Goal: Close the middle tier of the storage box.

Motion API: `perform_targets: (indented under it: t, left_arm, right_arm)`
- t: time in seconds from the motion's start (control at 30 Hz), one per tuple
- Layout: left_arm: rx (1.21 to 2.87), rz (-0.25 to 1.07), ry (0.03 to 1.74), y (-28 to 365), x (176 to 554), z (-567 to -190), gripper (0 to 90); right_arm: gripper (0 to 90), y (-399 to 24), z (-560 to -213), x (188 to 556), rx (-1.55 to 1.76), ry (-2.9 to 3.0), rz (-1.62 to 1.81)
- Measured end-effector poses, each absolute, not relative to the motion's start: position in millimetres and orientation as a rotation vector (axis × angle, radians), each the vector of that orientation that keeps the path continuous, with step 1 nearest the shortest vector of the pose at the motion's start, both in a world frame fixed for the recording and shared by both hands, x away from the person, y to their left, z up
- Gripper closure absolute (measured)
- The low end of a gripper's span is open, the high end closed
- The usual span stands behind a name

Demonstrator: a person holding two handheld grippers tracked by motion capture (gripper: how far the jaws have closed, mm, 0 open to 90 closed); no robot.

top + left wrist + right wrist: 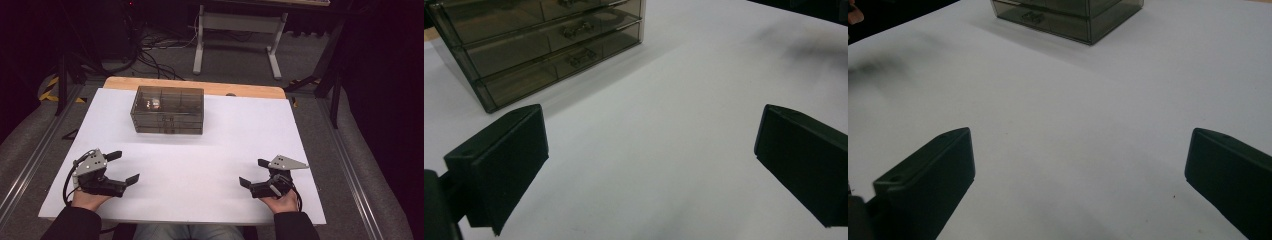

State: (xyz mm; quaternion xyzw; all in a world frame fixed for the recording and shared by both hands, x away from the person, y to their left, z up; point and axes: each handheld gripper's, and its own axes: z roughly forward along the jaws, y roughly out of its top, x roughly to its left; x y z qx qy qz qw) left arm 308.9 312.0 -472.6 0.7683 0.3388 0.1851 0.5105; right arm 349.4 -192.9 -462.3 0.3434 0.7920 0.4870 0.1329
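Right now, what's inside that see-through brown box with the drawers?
Through the smoky drawer box, a small pale thing shows in a top compartment. The dark plastic blurs it too much to name, and the lower drawers' contents are hidden.

Premises present as a lab: white-covered worktop [210, 165], loose cables [155, 55] on grey floor, hazard-striped tape [50, 87], bare metal stand [240, 35].

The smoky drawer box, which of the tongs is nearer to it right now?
Left. The left tongs rest at the table's near left, just left of and nearer than the drawer box. The right tongs sit at the near right, farther across. Both are open and apart from it.
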Motion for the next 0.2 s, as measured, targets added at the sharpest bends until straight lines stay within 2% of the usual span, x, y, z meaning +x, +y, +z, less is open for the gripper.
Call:
perform_targets:
  t: [0.2]
  left_arm:
    - [1.839, 0.465, 0.816, 317.5, 308.8, -474.2, 1.5]
  right_arm:
    - [0.2, -193.8, -461.6, 349.5, 0.991, 2.294, 1.423]
